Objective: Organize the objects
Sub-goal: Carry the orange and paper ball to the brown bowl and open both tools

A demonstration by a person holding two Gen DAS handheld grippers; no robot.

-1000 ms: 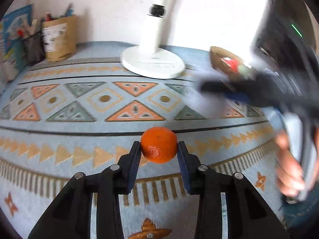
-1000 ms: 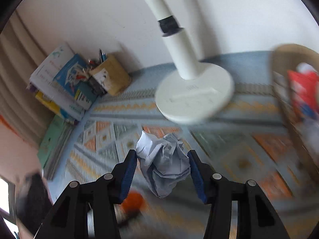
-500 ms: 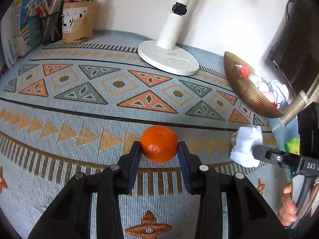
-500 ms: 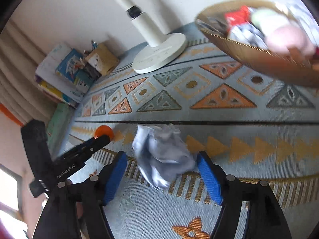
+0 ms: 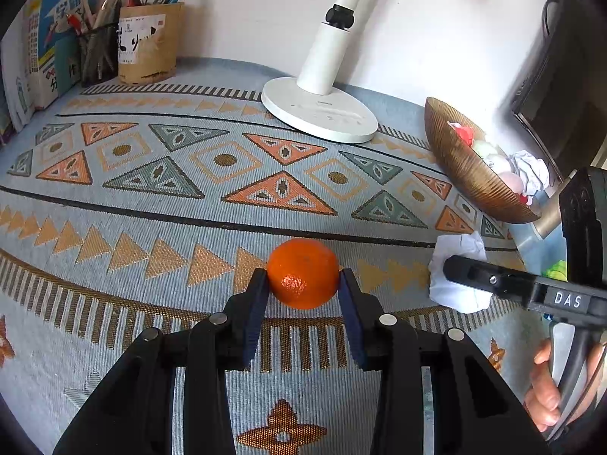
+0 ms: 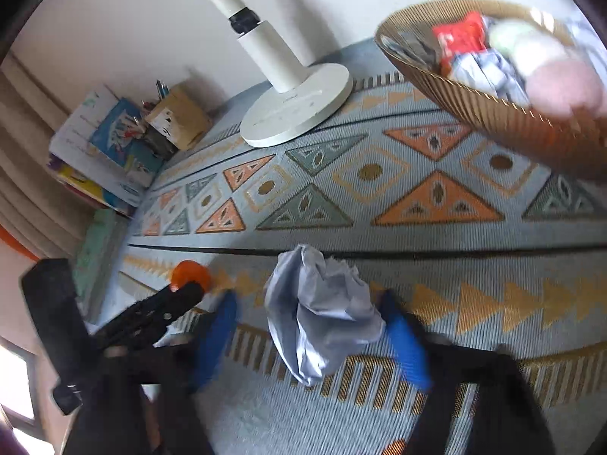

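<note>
An orange clamped on the left, paper freed on the right.

The orange (image 5: 302, 273) was pinched between the pads of the left gripper (image 5: 303, 295) above the patterned cloth (image 5: 159, 204). The right gripper (image 6: 309, 326) was spread wide around the crumpled paper (image 6: 322, 311), which lay on the cloth. The ribbed bowl (image 6: 493, 113) of scraps was seen beyond, near the lamp base (image 6: 299, 106).

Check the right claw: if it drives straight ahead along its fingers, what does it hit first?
The crumpled paper ball sits between the open right claw's fingers, so it meets that first. Past it lies only patterned tablecloth; the gold bowl is off to the right, probably clear.
</note>
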